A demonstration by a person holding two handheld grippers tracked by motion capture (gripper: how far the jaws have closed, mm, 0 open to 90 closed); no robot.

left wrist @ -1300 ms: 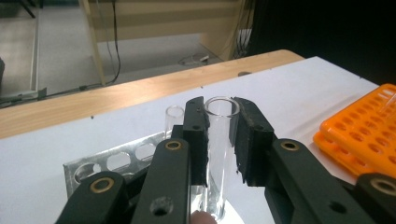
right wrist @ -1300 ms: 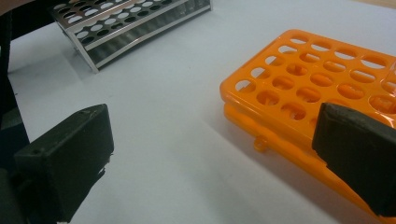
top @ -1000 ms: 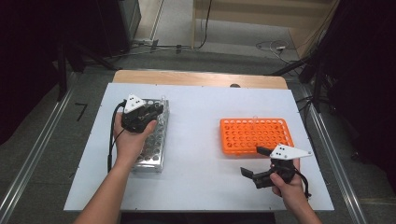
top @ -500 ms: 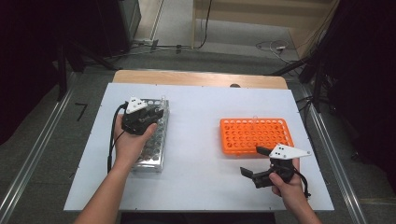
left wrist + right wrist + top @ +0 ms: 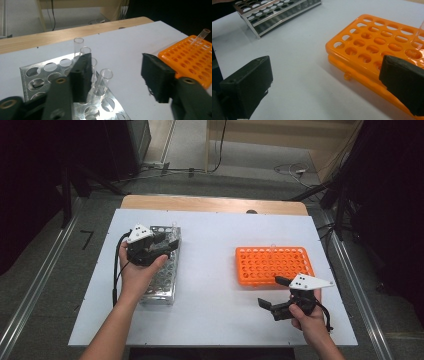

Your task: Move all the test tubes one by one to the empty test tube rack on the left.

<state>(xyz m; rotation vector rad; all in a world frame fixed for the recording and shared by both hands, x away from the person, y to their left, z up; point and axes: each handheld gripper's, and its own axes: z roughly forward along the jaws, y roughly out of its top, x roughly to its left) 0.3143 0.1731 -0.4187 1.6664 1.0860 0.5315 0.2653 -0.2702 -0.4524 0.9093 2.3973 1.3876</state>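
From above, the left gripper (image 5: 167, 242) hangs over the far end of the metal rack (image 5: 161, 270), which lies along the left side of the white tabletop (image 5: 215, 250), its long side running from the far edge toward the near one. The glass tubes in that rack are barely visible from this height.

The left gripper view makes them plain: four clear tubes (image 5: 102, 81) stand upright in the rack's (image 5: 47, 72) round holes. The left gripper's (image 5: 115, 75) jaws have just been opening and now stand apart. One jaw sits just beside the tubes, partly hiding one of them; the wide gap between the jaws holds nothing. This view also catches one tube (image 5: 201, 35) leaning in the orange rack (image 5: 190, 58).

The orange rack (image 5: 274, 265) sits on the right half of the tabletop, well apart from the metal one. The right gripper (image 5: 275, 292) rests near that rack's near edge. In the right gripper view the gripper's (image 5: 325, 82) jaws stand wide apart with bare tabletop between them; the orange rack (image 5: 374, 50) lies just beside one jaw, and the metal rack (image 5: 277, 12) shows at the far side.
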